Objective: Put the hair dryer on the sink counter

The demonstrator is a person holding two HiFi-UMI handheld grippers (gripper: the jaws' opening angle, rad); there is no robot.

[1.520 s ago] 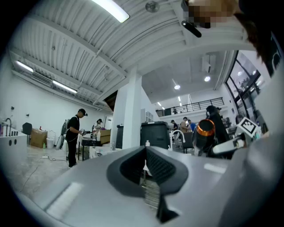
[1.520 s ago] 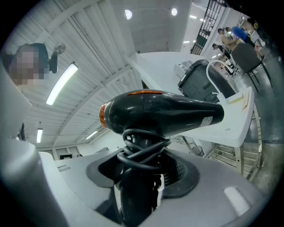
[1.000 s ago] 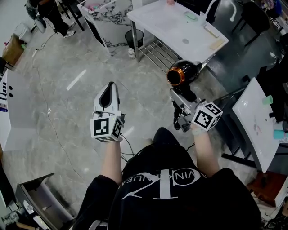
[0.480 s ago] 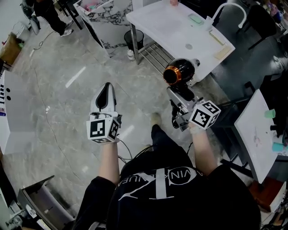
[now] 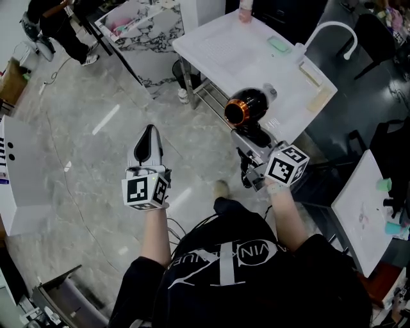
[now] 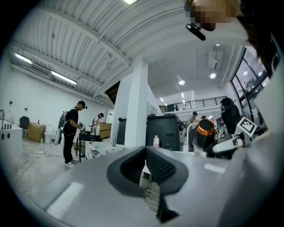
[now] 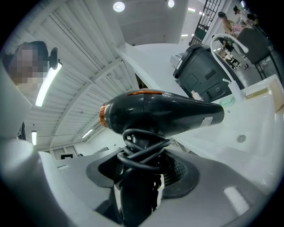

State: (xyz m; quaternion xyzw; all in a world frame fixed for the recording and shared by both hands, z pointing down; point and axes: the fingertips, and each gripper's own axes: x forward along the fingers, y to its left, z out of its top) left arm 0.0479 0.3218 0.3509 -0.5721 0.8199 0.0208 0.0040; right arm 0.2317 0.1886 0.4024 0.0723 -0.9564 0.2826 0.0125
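The black hair dryer (image 5: 246,106) with an orange ring has its cord wound round the handle. My right gripper (image 5: 252,136) is shut on that handle, and the dryer's body hangs over the near edge of the white sink counter (image 5: 224,45). In the right gripper view the dryer (image 7: 164,113) lies crosswise above the jaws of the right gripper (image 7: 142,177), with the counter's basin behind it. My left gripper (image 5: 150,130) is level over the floor left of the counter, its jaws together and nothing in them. In its own view the left gripper (image 6: 145,166) shows no object between the pads.
A curved white faucet (image 5: 330,29), a green item (image 5: 278,43) and a pink bottle (image 5: 245,8) are on the counter. Below it are a metal shelf (image 5: 214,93) and a black bin (image 5: 181,67). A marble table (image 5: 138,25) stands behind; a white table (image 5: 359,211) is at right.
Both grippers have moved forward toward the sink counter. The hair dryer has gone with the right gripper and now overlaps the counter's near edge.
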